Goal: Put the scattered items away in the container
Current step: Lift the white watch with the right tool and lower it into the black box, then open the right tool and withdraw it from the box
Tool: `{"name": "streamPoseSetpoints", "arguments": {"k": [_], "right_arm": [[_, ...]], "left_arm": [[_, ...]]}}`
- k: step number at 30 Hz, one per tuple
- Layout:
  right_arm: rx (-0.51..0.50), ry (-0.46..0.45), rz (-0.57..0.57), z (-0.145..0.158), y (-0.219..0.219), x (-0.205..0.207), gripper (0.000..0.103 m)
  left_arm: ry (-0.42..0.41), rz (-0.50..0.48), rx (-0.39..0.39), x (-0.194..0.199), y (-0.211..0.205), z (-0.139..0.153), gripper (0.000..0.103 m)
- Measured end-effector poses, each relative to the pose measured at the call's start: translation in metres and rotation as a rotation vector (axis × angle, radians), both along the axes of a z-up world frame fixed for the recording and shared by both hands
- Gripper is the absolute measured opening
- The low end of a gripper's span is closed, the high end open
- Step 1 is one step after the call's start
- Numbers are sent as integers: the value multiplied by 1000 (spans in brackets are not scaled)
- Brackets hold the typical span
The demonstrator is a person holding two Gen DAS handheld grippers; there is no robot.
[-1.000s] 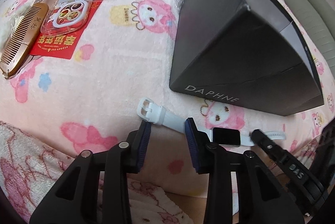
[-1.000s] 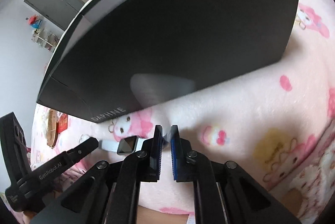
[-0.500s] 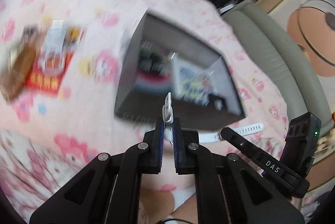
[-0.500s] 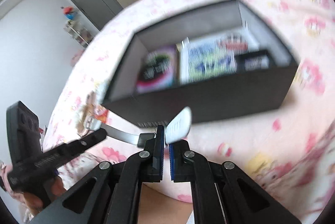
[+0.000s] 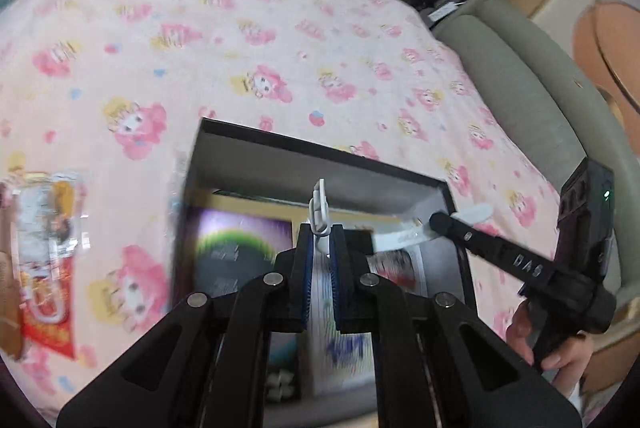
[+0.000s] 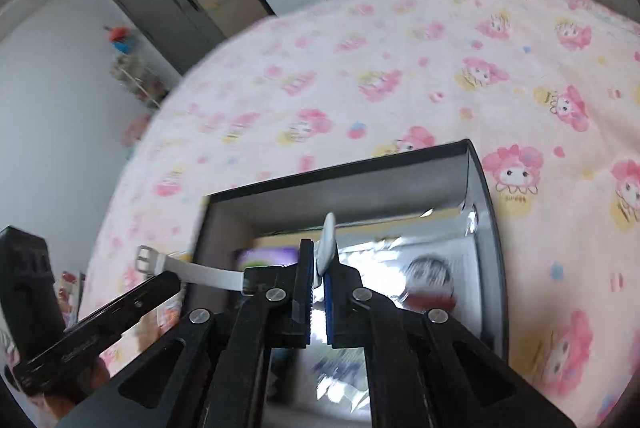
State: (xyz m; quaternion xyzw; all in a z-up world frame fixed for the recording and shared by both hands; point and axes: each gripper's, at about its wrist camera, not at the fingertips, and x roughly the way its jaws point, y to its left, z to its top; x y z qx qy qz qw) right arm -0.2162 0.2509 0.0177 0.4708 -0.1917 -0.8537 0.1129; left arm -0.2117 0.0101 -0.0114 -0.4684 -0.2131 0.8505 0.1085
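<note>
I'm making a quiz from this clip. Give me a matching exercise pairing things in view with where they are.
Things:
1. watch
2. black box
3. red packet
4. left gripper

Places:
A. on the blanket, left of the box
B. open, packets inside
C. held above the box by both grippers
D. shut on the buckle strap

Pairs: 1-C, 2-B, 3-A, 4-D

1. The white-strapped smartwatch [image 5: 320,206], lying flat on the pink cartoon-print blanket [image 5: 248,40] a second ago, is now hanging in the air above the open black cardboard box [image 5: 320,150].
2. The left gripper [image 5: 320,256], open around the buckle strap earlier, is now pinching it.
3. Both wrist cameras are now looking down into the box at centre frame, where blurred packets are showing.
4. The right gripper [image 6: 318,278] is gripping the other strap end over the box.
</note>
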Motion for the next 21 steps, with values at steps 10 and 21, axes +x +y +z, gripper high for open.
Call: {"name": "streamPoseSetpoints", "arguments": {"k": [10,21], "right_arm": [[65,-150,19,-81,-14,-81,4],[41,23,-28,-36,11,-45,7]], "left_arm": [[-174,21,-65,-52,8,-60,8],[-116,-33,-86,-33,7,-40,31]]}}
